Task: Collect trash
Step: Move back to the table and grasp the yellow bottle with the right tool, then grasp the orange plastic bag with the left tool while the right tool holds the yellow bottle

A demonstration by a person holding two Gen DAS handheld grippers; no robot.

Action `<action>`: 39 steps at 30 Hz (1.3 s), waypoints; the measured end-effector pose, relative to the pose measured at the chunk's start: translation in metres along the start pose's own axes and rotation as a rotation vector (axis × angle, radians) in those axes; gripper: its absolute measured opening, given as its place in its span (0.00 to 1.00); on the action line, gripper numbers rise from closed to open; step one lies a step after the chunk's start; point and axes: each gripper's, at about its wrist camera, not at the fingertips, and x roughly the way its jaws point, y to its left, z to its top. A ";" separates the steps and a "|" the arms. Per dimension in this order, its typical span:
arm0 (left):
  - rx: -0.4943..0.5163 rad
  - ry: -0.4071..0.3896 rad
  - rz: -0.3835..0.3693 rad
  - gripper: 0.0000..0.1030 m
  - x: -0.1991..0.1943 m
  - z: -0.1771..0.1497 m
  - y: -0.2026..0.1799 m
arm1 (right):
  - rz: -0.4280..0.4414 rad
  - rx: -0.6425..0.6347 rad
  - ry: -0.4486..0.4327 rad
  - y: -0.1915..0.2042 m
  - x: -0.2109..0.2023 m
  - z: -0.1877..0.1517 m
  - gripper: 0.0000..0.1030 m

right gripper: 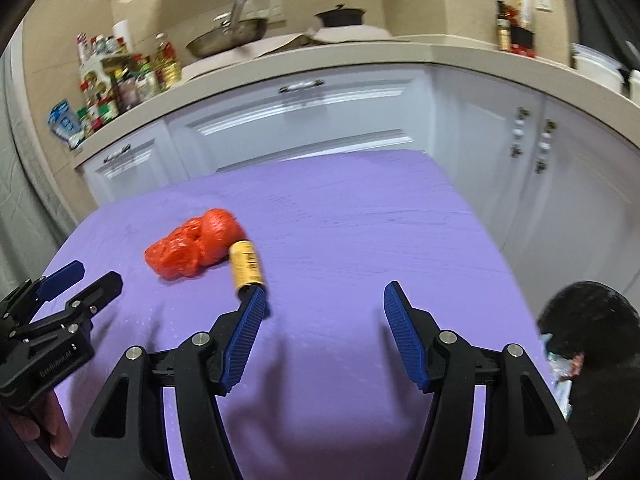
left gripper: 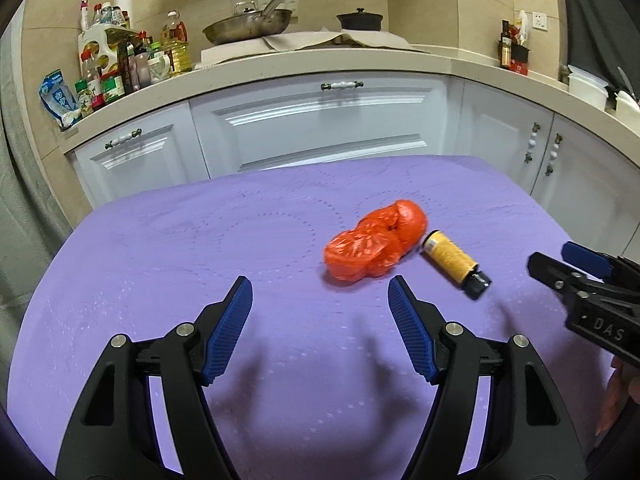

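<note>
A crumpled orange plastic bag (left gripper: 374, 242) (right gripper: 196, 248) lies on the purple table cover (left gripper: 200, 248) (right gripper: 360, 220). A small yellow bottle with a black cap (left gripper: 454, 264) (right gripper: 247, 265) lies on its side, touching the bag's right end. My left gripper (left gripper: 320, 296) is open and empty; the bag sits just beyond its right fingertip. My right gripper (right gripper: 324, 300) is open and empty, and its left fingertip hides the bottle's cap end. Each gripper shows in the other's view, the right gripper (left gripper: 560, 264) at the right edge and the left gripper (right gripper: 90, 276) at the left edge.
A black-lined trash bin (right gripper: 592, 360) with some wrappers inside stands beside the table's right edge. Behind the table run white cabinets (left gripper: 320, 128) under a counter with bottles (left gripper: 120, 64), a steel pan (left gripper: 248, 26) and a dark pot (left gripper: 360, 20).
</note>
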 end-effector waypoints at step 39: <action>0.012 0.018 -0.077 0.72 0.036 0.019 -0.003 | -0.076 0.005 0.125 -0.024 0.051 0.021 0.24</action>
